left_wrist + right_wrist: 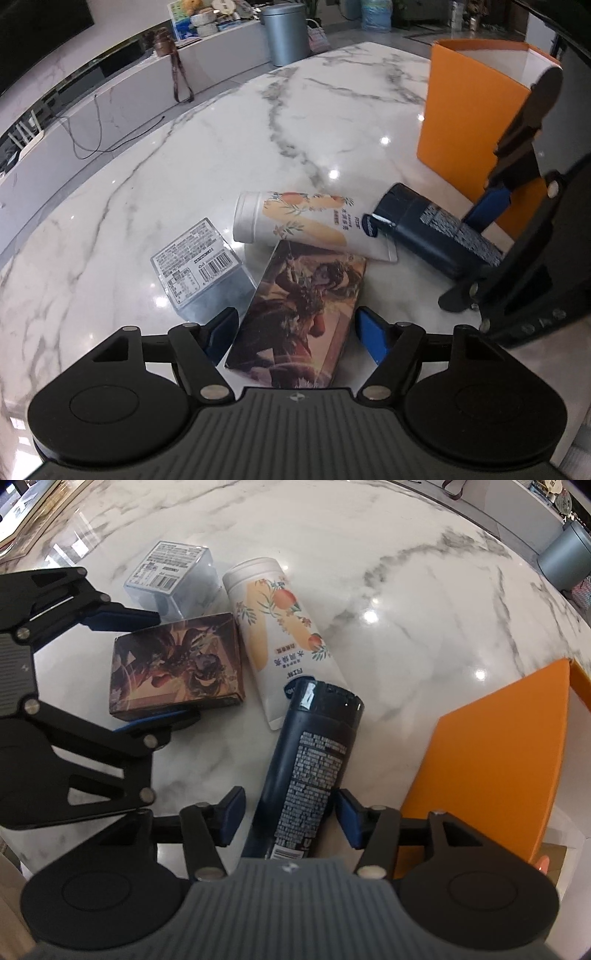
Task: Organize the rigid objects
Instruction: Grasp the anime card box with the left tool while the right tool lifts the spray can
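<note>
The white marble table [147, 155], glossy with grey veins, carries everything. At its far right stands the orange box [469, 110], a smooth, matte, open-topped cardboard carton with a pale inside; what it holds is hidden from both views. Near it lies the dark bottle [306, 760], a navy cylinder on its side with small white print and a barcode. Its cap end rests against the white tube [280, 635], a rounded plastic tube printed with peaches and leaves, also lying flat. Beside the tube sits the illustrated box [303, 314], a flat rectangular carton with dark fantasy artwork, and touching its corner the clear case [195, 258], a transparent hard-plastic cube with a label and barcode.

The right gripper [290, 818] has its blue-padded fingers spread either side of the dark bottle, not pressing it. The left gripper [295, 332] straddles the illustrated box, fingers open just off its long edges.
</note>
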Demonstrator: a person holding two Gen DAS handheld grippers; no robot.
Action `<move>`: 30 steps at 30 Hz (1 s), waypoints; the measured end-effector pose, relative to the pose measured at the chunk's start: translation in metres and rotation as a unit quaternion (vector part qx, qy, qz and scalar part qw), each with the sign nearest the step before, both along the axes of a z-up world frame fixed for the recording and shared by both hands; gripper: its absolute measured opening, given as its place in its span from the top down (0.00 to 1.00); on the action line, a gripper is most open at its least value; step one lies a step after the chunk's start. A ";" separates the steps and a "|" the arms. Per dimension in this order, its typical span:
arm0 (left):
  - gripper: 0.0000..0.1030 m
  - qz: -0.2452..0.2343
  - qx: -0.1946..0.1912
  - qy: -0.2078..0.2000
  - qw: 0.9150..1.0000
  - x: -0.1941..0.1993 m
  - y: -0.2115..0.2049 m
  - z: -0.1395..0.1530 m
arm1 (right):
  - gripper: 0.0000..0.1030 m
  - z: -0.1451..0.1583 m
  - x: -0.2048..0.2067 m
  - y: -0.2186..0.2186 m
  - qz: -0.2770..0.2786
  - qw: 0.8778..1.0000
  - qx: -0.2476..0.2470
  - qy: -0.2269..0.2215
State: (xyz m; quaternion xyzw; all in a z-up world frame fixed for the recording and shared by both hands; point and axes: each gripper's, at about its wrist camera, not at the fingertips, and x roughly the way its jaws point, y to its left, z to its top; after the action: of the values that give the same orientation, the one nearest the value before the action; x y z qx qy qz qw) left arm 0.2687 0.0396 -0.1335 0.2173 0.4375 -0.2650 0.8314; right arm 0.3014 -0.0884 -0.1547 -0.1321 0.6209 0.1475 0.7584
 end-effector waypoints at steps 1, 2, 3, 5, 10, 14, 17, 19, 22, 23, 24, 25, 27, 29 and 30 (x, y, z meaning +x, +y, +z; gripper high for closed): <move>0.22 0.005 -0.005 0.004 1.000 0.001 0.001 0.000 | 0.46 0.000 0.000 -0.001 -0.001 1.000 0.002 0.001; 0.22 0.012 -0.008 0.008 1.000 0.001 0.001 0.001 | 0.47 -0.001 0.000 -0.001 -0.002 1.000 0.005 0.002; 0.23 0.020 -0.006 0.010 1.000 0.000 0.001 0.001 | 0.48 -0.001 0.000 -0.002 -0.003 1.000 0.007 0.002; 0.25 0.034 0.004 0.016 0.999 -0.004 0.000 0.003 | 0.51 0.000 -0.001 -0.002 -0.004 1.000 0.014 0.003; 0.28 0.080 0.016 0.039 0.996 -0.013 0.002 0.005 | 0.51 -0.001 -0.009 0.004 0.018 1.000 0.010 0.000; 0.27 0.097 0.011 0.038 0.994 -0.019 0.006 0.006 | 0.50 -0.001 -0.010 0.006 0.024 1.000 0.006 -0.003; 0.24 0.100 0.008 0.026 0.995 -0.019 0.007 0.005 | 0.50 -0.001 -0.009 0.005 0.019 1.000 0.009 -0.002; 0.24 0.103 0.000 0.027 0.994 -0.017 0.007 0.004 | 0.48 -0.002 -0.008 0.003 0.016 1.000 0.013 -0.001; 0.24 0.110 -0.017 0.024 0.994 -0.014 0.008 0.002 | 0.43 -0.002 -0.006 0.002 0.010 1.000 0.014 0.002; 0.24 0.112 -0.023 0.022 0.993 -0.013 0.010 0.001 | 0.43 -0.002 -0.006 0.001 0.007 1.000 0.016 0.003; 0.24 0.114 -0.028 0.022 0.993 -0.013 0.011 0.000 | 0.43 -0.002 -0.006 0.001 0.005 1.000 0.017 0.003; 0.25 0.115 -0.032 0.022 0.993 -0.013 0.012 0.000 | 0.43 -0.002 -0.006 0.001 0.005 1.000 0.017 0.002; 0.28 0.118 -0.041 0.023 0.992 -0.015 0.014 0.000 | 0.43 -0.002 -0.006 0.001 0.005 1.000 0.018 -0.001; 0.29 0.124 -0.042 0.021 0.991 -0.017 0.013 0.001 | 0.47 -0.001 -0.007 0.002 0.006 1.000 0.020 -0.006; 0.29 0.127 -0.040 0.021 0.991 -0.017 0.013 0.001 | 0.51 0.000 -0.011 0.002 0.008 1.000 0.020 -0.010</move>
State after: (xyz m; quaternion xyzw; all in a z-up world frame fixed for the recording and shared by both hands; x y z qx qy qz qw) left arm 0.2516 0.0523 -0.1321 0.1209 0.4679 -0.1792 0.8569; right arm 0.2909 -0.0865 -0.1549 -0.1235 0.6089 0.1648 0.7660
